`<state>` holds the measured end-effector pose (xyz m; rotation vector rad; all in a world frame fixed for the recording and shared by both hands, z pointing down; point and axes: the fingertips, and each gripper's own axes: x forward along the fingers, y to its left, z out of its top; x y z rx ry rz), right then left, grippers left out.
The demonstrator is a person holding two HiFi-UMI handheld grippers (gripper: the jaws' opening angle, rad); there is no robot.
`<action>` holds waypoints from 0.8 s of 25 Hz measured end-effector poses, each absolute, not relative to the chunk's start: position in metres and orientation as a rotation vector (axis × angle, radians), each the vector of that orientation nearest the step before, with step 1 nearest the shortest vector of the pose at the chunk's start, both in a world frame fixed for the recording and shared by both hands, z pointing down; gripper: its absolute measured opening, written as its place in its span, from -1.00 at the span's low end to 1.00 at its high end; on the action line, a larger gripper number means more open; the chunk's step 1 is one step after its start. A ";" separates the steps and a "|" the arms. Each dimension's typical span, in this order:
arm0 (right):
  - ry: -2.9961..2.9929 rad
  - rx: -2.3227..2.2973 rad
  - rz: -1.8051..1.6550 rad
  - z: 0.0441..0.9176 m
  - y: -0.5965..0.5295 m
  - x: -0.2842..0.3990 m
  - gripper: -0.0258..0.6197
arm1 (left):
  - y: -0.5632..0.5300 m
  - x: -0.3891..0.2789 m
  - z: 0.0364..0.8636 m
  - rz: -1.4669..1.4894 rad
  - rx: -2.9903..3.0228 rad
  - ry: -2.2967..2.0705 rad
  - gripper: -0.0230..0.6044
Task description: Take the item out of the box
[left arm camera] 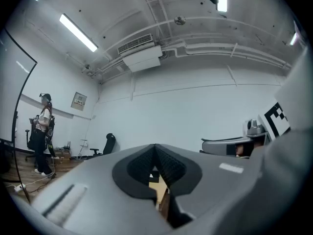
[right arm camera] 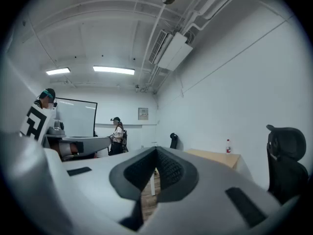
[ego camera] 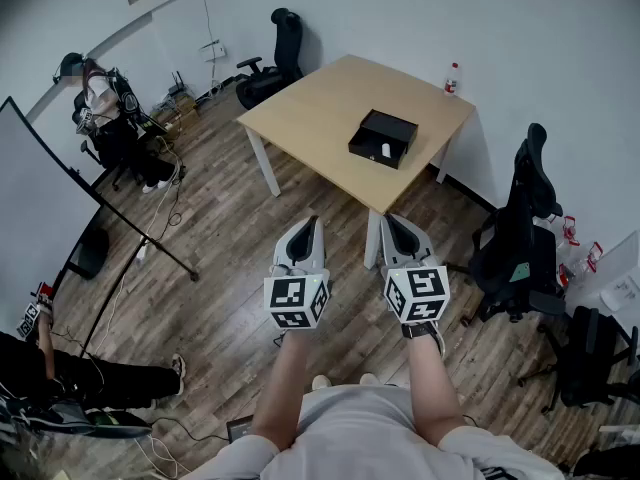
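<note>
An open black box (ego camera: 383,136) lies on the light wooden table (ego camera: 320,103), near its right front corner. A small white item (ego camera: 386,150) rests inside it. My left gripper (ego camera: 313,224) and right gripper (ego camera: 391,221) are held side by side over the wooden floor, short of the table and well away from the box. Both point level toward the table. The left gripper (left arm camera: 155,148) has its jaws closed together with nothing between them. The right gripper (right arm camera: 156,152) is likewise shut and empty. The table's end (right arm camera: 215,156) shows in the right gripper view.
A small bottle (ego camera: 453,78) stands at the table's far corner. Black office chairs stand behind the table (ego camera: 280,53) and at the right (ego camera: 520,233). A whiteboard on a stand (ego camera: 60,183) and cables lie left. One person stands far left (ego camera: 100,98), another sits at the lower left.
</note>
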<state>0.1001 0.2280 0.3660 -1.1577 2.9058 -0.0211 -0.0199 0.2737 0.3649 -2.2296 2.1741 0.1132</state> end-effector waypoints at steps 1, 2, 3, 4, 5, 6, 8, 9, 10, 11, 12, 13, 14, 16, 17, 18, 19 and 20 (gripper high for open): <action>2.906 -1.155 -0.016 0.365 0.226 0.104 -0.88 | 0.271 -0.017 0.365 0.122 -2.225 2.183 -0.90; 2.906 -1.152 -0.012 0.365 0.224 0.109 -0.88 | 0.269 -0.014 0.365 0.131 -2.222 2.190 -0.90; 2.905 -1.150 -0.010 0.364 0.223 0.114 -0.88 | 0.267 -0.010 0.365 0.137 -2.221 2.195 -0.90; 2.903 -1.148 -0.012 0.363 0.221 0.119 -0.88 | 0.265 -0.005 0.364 0.142 -2.224 2.197 -0.90; 2.898 -1.149 -0.018 0.362 0.220 0.125 -0.88 | 0.263 0.000 0.363 0.145 -2.229 2.195 -0.90; 2.890 -1.150 -0.026 0.360 0.218 0.132 -0.88 | 0.261 0.007 0.362 0.147 -2.234 2.189 -0.90; 2.868 -1.138 -0.057 0.357 0.215 0.145 -0.88 | 0.254 0.020 0.358 0.154 -2.244 2.171 -0.90; 2.858 -1.124 -0.076 0.355 0.213 0.151 -0.88 | 0.251 0.026 0.356 0.158 -2.250 2.163 -0.90; 2.850 -1.114 -0.095 0.355 0.211 0.157 -0.88 | 0.248 0.033 0.356 0.160 -2.256 2.156 -0.90; 2.838 -1.112 -0.110 0.355 0.208 0.164 -0.88 | 0.245 0.039 0.356 0.157 -2.262 2.148 -0.90; 2.824 -1.122 -0.122 0.355 0.205 0.171 -0.88 | 0.243 0.045 0.357 0.152 -2.267 2.140 -0.90; 2.809 -1.138 -0.132 0.356 0.200 0.178 -0.88 | 0.241 0.050 0.358 0.148 -2.273 2.133 -0.90; 2.798 -1.154 -0.139 0.357 0.196 0.183 -0.88 | 0.239 0.055 0.360 0.143 -2.278 2.126 -0.90; 2.795 -1.170 -0.148 0.363 0.189 0.189 -0.88 | 0.234 0.059 0.366 0.131 -2.287 2.123 -0.90; 2.799 -1.173 -0.151 0.367 0.187 0.190 -0.88 | 0.231 0.059 0.370 0.124 -2.292 2.126 -0.90; 2.802 -1.177 -0.156 0.372 0.184 0.190 -0.88 | 0.226 0.058 0.375 0.119 -2.300 2.130 -0.90; 2.804 -1.182 -0.162 0.376 0.179 0.190 -0.88 | 0.221 0.057 0.378 0.118 -2.308 2.130 -0.90; 2.807 -1.186 -0.171 0.380 0.172 0.188 -0.88 | 0.216 0.057 0.381 0.118 -2.316 2.127 -0.90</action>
